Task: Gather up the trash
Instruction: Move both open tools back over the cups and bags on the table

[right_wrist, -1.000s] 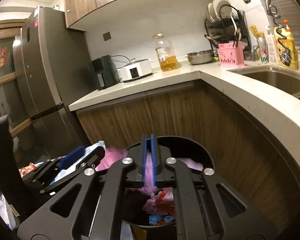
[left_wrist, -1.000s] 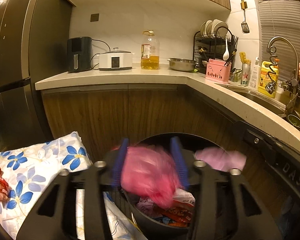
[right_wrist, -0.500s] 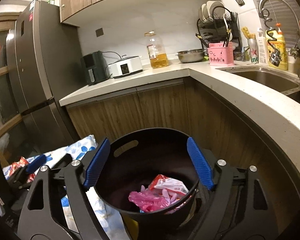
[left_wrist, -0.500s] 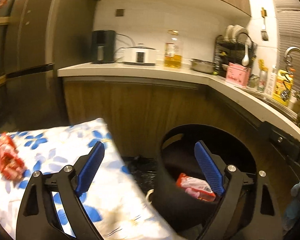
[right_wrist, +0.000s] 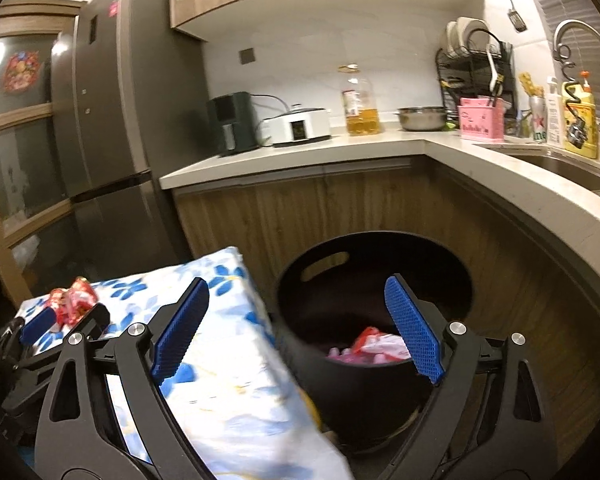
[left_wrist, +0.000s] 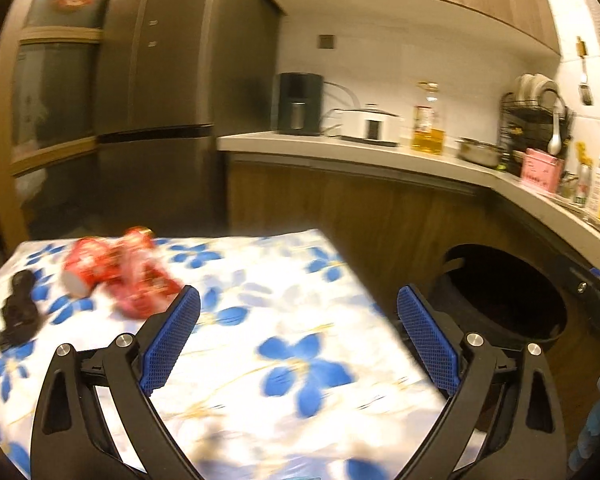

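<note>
My left gripper point(left_wrist: 298, 308) hangs over the flower-print table point(left_wrist: 260, 264), its jaws opening wide with nothing between them. Crumpled red wrappers point(left_wrist: 120, 276) lie ahead of it to the left, beside a small black object point(left_wrist: 18, 312). The black bin point(left_wrist: 548, 332) stands off to the right, below the table's edge. My right gripper point(right_wrist: 298, 292) is above the near rim of the bin point(right_wrist: 300, 320), its jaws also opening and empty. Inside the bin lie a pink bag and a red-and-white wrapper point(right_wrist: 374, 346). In the right wrist view the red wrappers point(right_wrist: 72, 300) sit at the far left.
A wooden cabinet with a pale L-shaped counter point(right_wrist: 340, 152) wraps behind and to the right of the bin. It carries appliances, an oil bottle point(right_wrist: 360, 108), a steel bowl, a dish rack and a sink. A tall fridge point(right_wrist: 112, 120) stands on the left.
Both grippers let go of the pink bag, which now lies in the bin, and opened wide. My left gripper swung left from the bin to over the table. The right one drew back a little.
</note>
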Demonstrator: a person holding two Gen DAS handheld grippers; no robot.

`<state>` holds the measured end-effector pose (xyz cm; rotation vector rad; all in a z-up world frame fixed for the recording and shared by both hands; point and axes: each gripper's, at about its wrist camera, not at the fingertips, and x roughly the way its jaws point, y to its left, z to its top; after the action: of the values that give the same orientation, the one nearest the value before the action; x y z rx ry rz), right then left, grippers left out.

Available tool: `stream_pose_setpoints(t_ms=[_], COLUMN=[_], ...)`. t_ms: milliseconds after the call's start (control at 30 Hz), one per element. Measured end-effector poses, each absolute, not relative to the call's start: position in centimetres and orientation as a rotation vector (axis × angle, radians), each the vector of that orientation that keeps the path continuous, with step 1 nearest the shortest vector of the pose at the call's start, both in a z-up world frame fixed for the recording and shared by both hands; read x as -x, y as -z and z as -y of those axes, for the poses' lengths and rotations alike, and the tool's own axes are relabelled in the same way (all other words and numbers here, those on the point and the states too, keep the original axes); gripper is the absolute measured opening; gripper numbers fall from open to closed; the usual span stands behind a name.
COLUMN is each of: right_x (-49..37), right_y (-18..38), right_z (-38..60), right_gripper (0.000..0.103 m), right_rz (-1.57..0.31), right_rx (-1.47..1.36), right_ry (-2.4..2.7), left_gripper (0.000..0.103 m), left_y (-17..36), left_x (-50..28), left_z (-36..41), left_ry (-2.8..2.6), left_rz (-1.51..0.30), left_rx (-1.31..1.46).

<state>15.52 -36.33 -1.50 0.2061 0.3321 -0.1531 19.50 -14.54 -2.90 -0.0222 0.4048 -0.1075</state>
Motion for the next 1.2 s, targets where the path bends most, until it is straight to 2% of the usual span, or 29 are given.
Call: stream_pose_setpoints(t_ms=[767, 1200], right_x=[-18.5, -22.9], right_y=[3.3, 4.9], right_z=[17.7, 11.6], right_gripper=[0.088, 0.088], right_rz=[-0.346, -0.371], right_rx=[-0.117, -0.064], right_ry=[-0.112, -0.164], left_gripper=[0.095, 0.095], left_y=[4.2, 6.0], left_x=[-16.5, -21.6], left_z=[-5.4, -12.1], left_ry=[-0.295, -0.36], left_rz=[-0.396, -0.471], left_rx=[0.118, 0.19])
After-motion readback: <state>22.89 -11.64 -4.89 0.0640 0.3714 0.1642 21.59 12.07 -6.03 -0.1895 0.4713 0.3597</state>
